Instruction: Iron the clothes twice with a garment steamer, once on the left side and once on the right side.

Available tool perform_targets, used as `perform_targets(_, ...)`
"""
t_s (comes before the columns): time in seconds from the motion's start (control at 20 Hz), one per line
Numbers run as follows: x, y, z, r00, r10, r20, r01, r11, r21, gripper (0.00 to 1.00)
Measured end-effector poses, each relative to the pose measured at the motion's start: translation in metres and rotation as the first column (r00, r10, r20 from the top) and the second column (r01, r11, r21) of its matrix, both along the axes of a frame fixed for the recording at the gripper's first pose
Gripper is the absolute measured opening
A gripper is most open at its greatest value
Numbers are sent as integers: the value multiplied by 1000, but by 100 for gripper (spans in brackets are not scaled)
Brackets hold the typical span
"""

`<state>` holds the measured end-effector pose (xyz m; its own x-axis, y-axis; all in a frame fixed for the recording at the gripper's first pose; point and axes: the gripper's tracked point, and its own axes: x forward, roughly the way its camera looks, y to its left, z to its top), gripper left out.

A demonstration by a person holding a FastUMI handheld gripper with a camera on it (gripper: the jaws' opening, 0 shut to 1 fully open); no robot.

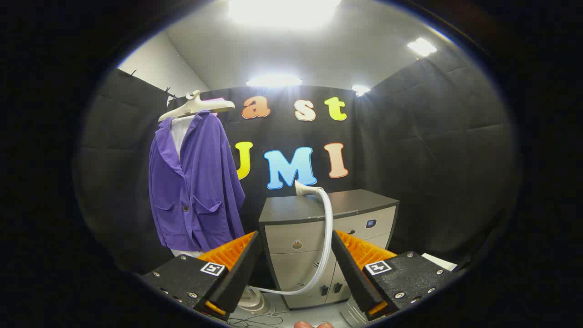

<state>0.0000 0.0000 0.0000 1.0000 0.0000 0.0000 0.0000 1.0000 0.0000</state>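
Note:
A purple jacket (193, 182) hangs on a pale hanger (196, 106) beyond my left finger, in front of the black cloth wall. The garment steamer's white head (305, 188) rests on top of a dark-topped cabinet (319, 206) straight ahead. Its white hose (325, 237) runs down the cabinet front and curves to the steamer's base (253, 300) on the floor, between my fingers. My gripper (295, 269) stands open, well short of the steamer head, with only the hose seen in the gap behind it.
The cabinet has pale drawer fronts (296, 243) with small knobs. Thin cables (264, 316) lie on the floor near the steamer base. A white sheet (439, 261) lies low at the right beside my right finger. Black cloth walls close in on all sides.

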Motion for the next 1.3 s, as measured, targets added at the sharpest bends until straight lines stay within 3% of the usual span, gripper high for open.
perform_targets(0.8, -31, -4, 16, 999, -1, 40, 1, 1000, -2, 95)
perform_targets(1.3, -20, -13, 52, 997, -12, 70, 14, 1000, -23, 95)
